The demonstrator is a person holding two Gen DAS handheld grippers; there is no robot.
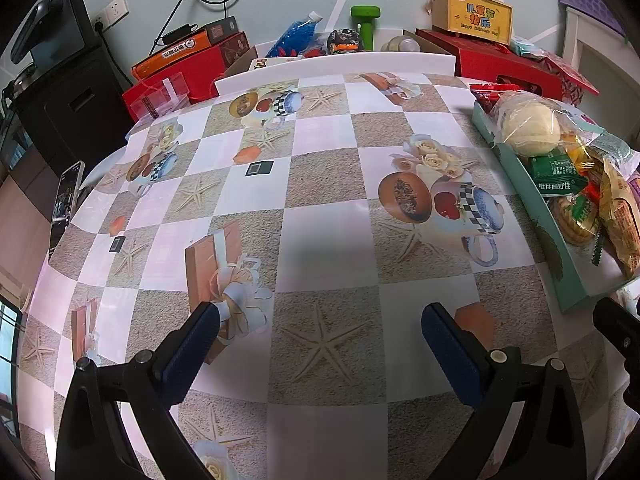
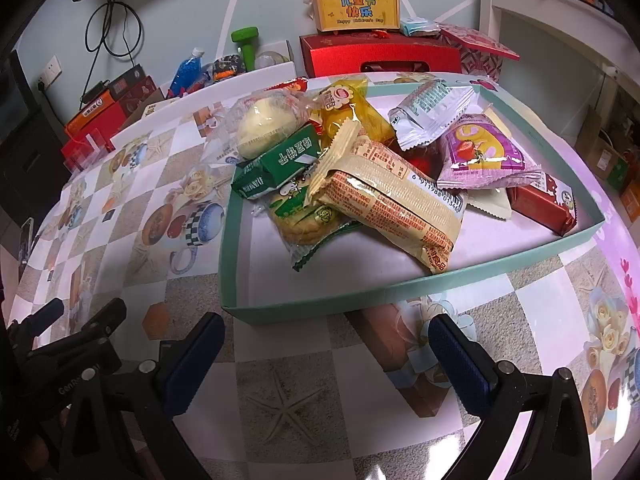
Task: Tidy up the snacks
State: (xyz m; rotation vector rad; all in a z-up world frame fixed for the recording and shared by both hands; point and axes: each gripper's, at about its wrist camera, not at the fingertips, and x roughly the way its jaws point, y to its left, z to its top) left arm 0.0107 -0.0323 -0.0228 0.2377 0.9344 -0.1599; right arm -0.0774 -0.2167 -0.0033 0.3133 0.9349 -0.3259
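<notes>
A shallow teal tray (image 2: pixel 320 309) sits on a surface covered by a checkered cloth printed with starfish and teacups (image 1: pixel 320 240). In the right wrist view the tray fills the upper middle, heaped with wrapped snacks. The right gripper (image 2: pixel 326 360) hovers just short of the tray's near wall, jaws wide and empty. The left gripper (image 1: pixel 320 344) hangs over bare cloth, jaws also wide and empty, with the tray at its two o'clock.

On top lies a long cream and orange biscuit packet (image 2: pixel 392 208), pointing toward five o'clock. At its eleven o'clock sits a round pale bun in clear film (image 2: pixel 264 124), beside a green packet (image 2: pixel 280 164). At two o'clock is a purple pouch (image 2: pixel 484 156), and at three o'clock a red bar (image 2: pixel 540 206).

All look light. The film is probably slick and crinkly, and the biscuits likely brittle, so the long packet is best pinched gently across its narrow middle. The bun should squash easily; its loose wrapper end seems safer, though that end is hard to make out.
</notes>
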